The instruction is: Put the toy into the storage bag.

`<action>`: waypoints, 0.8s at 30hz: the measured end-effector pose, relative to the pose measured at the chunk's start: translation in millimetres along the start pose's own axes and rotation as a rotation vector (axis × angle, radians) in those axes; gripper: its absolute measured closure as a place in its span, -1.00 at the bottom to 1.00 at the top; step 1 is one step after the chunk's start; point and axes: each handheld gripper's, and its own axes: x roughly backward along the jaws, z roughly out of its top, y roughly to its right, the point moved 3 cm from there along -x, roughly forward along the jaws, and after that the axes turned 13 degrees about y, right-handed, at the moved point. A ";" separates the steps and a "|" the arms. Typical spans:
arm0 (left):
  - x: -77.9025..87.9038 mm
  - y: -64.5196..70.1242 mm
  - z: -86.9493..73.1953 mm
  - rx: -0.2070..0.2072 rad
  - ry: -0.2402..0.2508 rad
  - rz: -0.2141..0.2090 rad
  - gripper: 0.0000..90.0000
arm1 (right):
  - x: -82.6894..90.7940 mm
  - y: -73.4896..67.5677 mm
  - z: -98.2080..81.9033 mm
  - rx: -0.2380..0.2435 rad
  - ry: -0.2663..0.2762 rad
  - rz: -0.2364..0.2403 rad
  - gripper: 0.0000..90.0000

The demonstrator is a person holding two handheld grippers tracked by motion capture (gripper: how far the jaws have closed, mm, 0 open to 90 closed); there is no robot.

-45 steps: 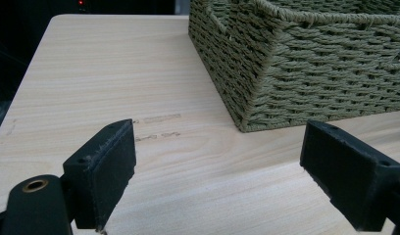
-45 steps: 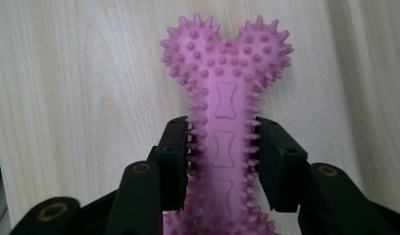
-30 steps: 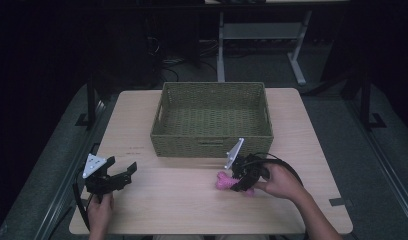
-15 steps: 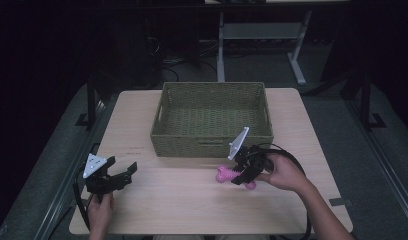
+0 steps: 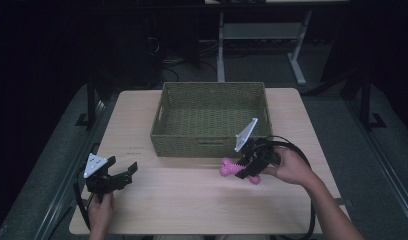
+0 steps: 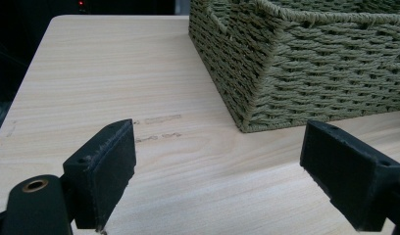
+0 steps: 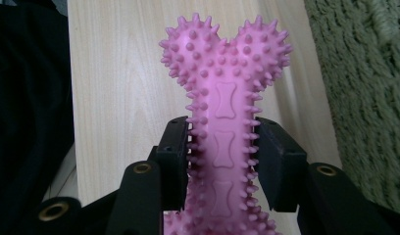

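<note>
Pink spiky bone toy (image 5: 231,167) gripped in right claw (image 5: 244,170).
Clamped on its shaft, at basket's (image 5: 210,142) five o'clock; left claw (image 5: 126,172) wide open, empty, over table (image 5: 192,200).

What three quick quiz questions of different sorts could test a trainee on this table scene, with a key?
1. True or false: the right gripper is shut on the pink toy.
2. The left gripper is: A) holding the toy, B) open with nothing in it, C) inside the basket.
3. What shape is the toy?

Key
1. True; its jaws clamp the shaft.
2. B; it sits over the table near the front left edge.
3. A bone, studded with spikes.
</note>
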 end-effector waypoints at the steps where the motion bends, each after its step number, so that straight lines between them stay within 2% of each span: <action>1: 0.0 0.0 0.0 0.000 0.000 0.000 -0.71 | 0.0 0.0 0.0 0.000 0.000 0.000 0.29; 24: 0.6 -0.5 0.3 -0.002 0.000 0.002 -0.71 | 27.5 10.5 5.6 -0.013 0.054 0.013 0.29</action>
